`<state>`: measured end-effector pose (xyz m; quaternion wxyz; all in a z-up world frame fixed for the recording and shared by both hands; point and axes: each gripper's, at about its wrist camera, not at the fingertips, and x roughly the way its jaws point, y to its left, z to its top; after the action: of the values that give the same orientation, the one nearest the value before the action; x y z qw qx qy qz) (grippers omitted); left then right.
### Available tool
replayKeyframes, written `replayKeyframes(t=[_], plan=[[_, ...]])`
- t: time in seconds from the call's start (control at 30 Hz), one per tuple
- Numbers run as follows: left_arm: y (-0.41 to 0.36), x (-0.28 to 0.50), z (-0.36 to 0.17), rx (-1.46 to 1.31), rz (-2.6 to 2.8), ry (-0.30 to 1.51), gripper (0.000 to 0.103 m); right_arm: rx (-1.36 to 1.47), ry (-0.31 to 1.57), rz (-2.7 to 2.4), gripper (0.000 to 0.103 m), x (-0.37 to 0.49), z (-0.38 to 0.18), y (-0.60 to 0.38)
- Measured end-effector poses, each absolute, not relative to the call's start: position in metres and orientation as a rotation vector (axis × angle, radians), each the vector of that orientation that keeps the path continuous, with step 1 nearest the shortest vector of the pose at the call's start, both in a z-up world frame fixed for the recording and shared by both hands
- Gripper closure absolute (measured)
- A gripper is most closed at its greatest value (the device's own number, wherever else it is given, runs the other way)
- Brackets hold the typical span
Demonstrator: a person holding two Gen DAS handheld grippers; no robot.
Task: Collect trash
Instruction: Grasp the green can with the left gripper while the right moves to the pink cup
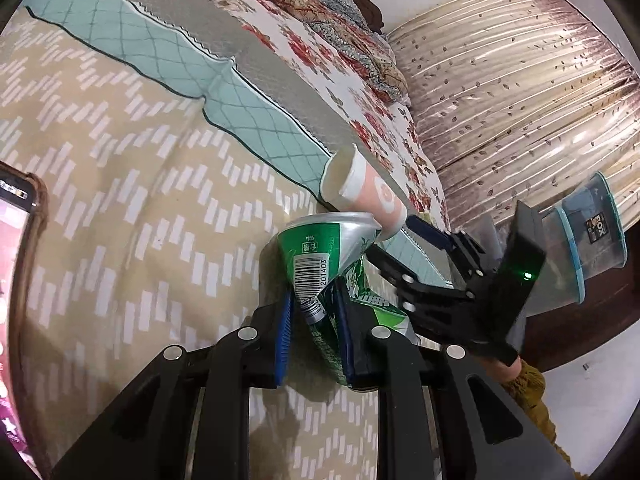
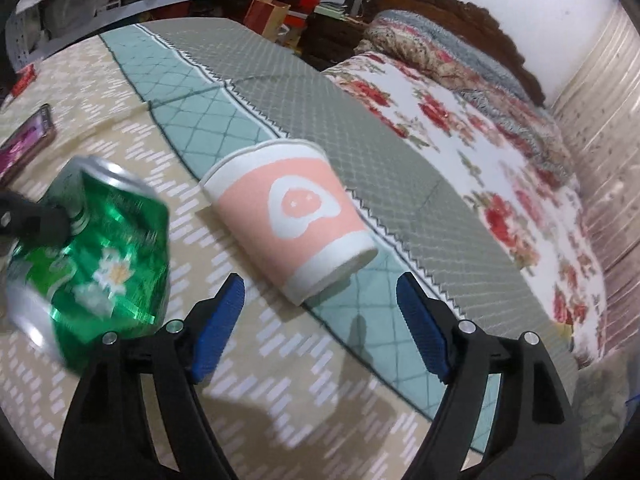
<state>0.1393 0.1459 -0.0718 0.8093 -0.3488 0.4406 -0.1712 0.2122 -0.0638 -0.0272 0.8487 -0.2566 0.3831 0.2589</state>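
The work surface is a bed spread with a beige quilt printed with short white dashes (image 2: 132, 128), bordered by a mint-green diamond-stitched band (image 2: 224, 120) and a grey quilted strip (image 2: 320, 92), with a white blanket of red flowers (image 2: 480, 152) beyond and folded patterned bedding against a dark carved wooden headboard (image 2: 460, 12). A beige curtain with small leaf prints (image 1: 520, 80) hangs along the far side, and cluttered shelves fill the background. A phone in a brown case (image 2: 28, 136) lies on the quilt. The left gripper (image 1: 316, 316) is clamped with its blue pads on a crumpled green aluminium drink can (image 1: 324, 256), held just above the quilt. The right gripper (image 2: 320, 320) has its jaws spread wide, nothing between them, just short of a pink-and-white paper cup (image 2: 292, 216) lying on its side on the mint band. A clear plastic tub with a blue rim (image 1: 588, 236) shows behind the right gripper, though its footing is hard to make out.
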Motion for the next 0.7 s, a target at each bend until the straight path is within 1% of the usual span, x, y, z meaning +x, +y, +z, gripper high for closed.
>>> replayKeyframes(t=[0.13, 0.3, 0.5, 0.57, 0.63, 0.7], plan=[[0.153, 0.133, -0.066, -0.721, -0.336, 0.926, 0.084, -0.429, 0.819, 0.59, 0.023, 0.218, -0.009, -0.086], [0.153, 0.131, -0.064, -0.708, -0.321, 0.923, 0.084, -0.203, 0.859, 0.594, 0.02, 0.257, 0.008, -0.102], [0.149, 0.133, -0.062, -0.698, -0.322, 0.927, 0.084, -0.075, 0.994, 0.646, 0.018, 0.306, -0.015, -0.094], [0.15, 0.134, -0.063, -0.701, -0.32, 0.93, 0.084, -0.013, 1.047, 0.68, 0.015, 0.319, -0.027, -0.093], [0.149, 0.136, -0.063, -0.704, -0.317, 0.933, 0.083, 0.052, 1.087, 0.712, 0.012, 0.326, -0.038, -0.093], [0.148, 0.137, -0.064, -0.704, -0.314, 0.935, 0.083, 0.104, 1.11, 0.731, 0.012, 0.325, -0.049, -0.092]])
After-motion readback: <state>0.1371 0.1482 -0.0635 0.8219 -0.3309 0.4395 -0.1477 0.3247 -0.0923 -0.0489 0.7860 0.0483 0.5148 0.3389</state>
